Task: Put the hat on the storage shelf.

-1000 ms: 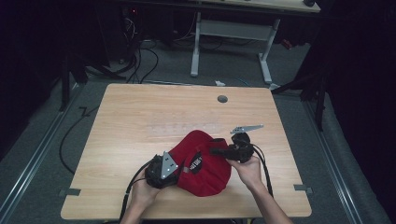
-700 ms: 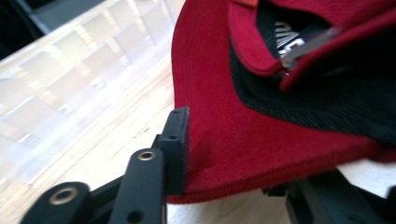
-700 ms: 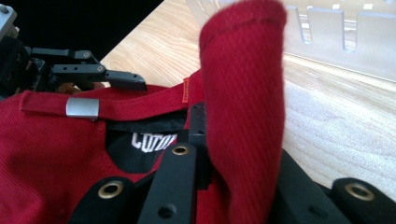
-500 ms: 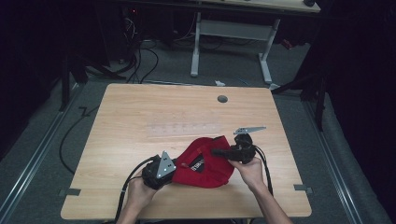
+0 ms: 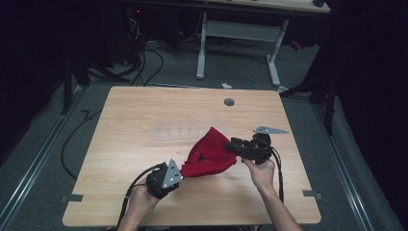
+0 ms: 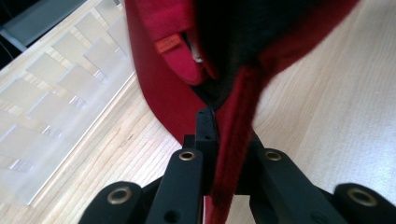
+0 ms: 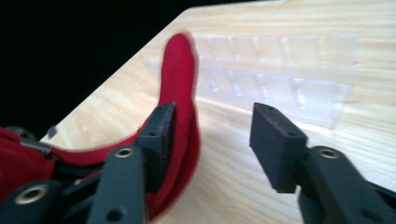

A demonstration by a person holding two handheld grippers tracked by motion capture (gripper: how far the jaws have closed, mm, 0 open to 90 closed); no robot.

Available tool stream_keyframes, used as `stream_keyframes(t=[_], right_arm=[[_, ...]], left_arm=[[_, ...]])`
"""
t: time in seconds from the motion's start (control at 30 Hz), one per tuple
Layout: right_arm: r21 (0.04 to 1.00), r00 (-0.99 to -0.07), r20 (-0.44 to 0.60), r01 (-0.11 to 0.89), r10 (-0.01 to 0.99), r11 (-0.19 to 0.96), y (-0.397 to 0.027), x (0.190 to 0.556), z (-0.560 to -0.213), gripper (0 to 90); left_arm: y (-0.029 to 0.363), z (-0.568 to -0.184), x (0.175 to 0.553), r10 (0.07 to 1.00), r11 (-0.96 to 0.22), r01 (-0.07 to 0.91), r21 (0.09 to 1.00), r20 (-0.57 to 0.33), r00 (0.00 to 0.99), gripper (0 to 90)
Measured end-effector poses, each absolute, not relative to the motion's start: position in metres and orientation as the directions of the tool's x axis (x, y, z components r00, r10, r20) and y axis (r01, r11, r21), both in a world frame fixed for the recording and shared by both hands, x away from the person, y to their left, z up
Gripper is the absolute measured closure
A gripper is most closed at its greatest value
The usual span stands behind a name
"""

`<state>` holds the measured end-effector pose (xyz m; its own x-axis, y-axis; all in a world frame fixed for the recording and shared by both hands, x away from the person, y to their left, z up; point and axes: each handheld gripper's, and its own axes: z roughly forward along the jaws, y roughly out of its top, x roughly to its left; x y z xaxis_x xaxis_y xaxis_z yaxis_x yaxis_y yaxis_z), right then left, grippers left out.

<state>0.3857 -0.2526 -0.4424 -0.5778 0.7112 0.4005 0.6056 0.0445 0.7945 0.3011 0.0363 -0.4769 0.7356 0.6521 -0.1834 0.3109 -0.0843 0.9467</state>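
A soft red fabric cap with a dark lining point(image 5: 209, 154) hangs stretched between the two tools above the near half of the light wooden desk point(image 5: 144, 115), its lower edge close to the surface or just off it. The left tool point(image 5: 180, 174) is clamped shut on one edge of the cap; its own view shows the red rim point(image 6: 231, 177) pinched tight between the black jaws. The right tool point(image 5: 230, 144) sits at the cap's opposite side, near the person's right hand point(image 5: 260, 174). Its jaws have just been opening and now stand apart, with the cap's curved red brim point(image 7: 180, 93) lying against one jaw, touched but not squeezed. So the cap is carried by the left grip alone.

Judging from this, the work looks to be in a handover or regrip stage: one side is secured, the other released. What seems left is for the right tool to take a fresh hold, or draw clear, before the cap can be shaped, turned or set down. A clear plastic compartmented tray point(image 7: 280, 84) lies flat on the desk just beyond the cap.
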Motion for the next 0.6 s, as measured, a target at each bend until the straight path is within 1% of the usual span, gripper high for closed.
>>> stream_keyframes(t=[0.03,0.1,0.13,0.23,0.33,0.5,0.6], right_arm=[[0.795,-0.578,0.4,0.606,0.711,0.045,-0.253,0.386,-0.442,50.2],[0.805,-0.566,0.388,0.593,0.728,0.032,-0.258,0.384,-0.44,46.2],[0.805,-0.565,0.388,0.592,0.729,0.03,-0.259,0.383,-0.44,45.7],[0.808,-0.558,0.404,0.59,0.725,0.004,-0.262,0.383,-0.443,42.8],[0.817,-0.542,0.413,0.575,0.732,-0.035,-0.267,0.383,-0.441,41.7],[0.842,-0.533,0.394,0.536,0.749,-0.061,-0.272,0.38,-0.438,41.2],[0.847,-0.507,0.381,0.527,0.773,-0.072,-0.28,0.38,-0.439,41.0]], left_arm=[[0.036,-0.477,0.301,0.652,-0.084,0.311,0.947,-0.183,0.736,85.1],[0.036,-0.475,0.3,0.648,-0.087,0.309,0.947,-0.182,0.739,85.1],[0.036,-0.475,0.3,0.646,-0.091,0.309,0.947,-0.18,0.741,85.1],[0.036,-0.475,0.3,0.65,-0.095,0.313,0.945,-0.179,0.738,85.1],[0.038,-0.473,0.3,0.65,-0.09,0.32,0.943,-0.188,0.737,85.0],[0.039,-0.472,0.301,0.661,-0.101,0.322,0.941,-0.178,0.729,85.0],[0.044,-0.472,0.304,0.675,-0.07,0.332,0.941,-0.2,0.71,85.0]])
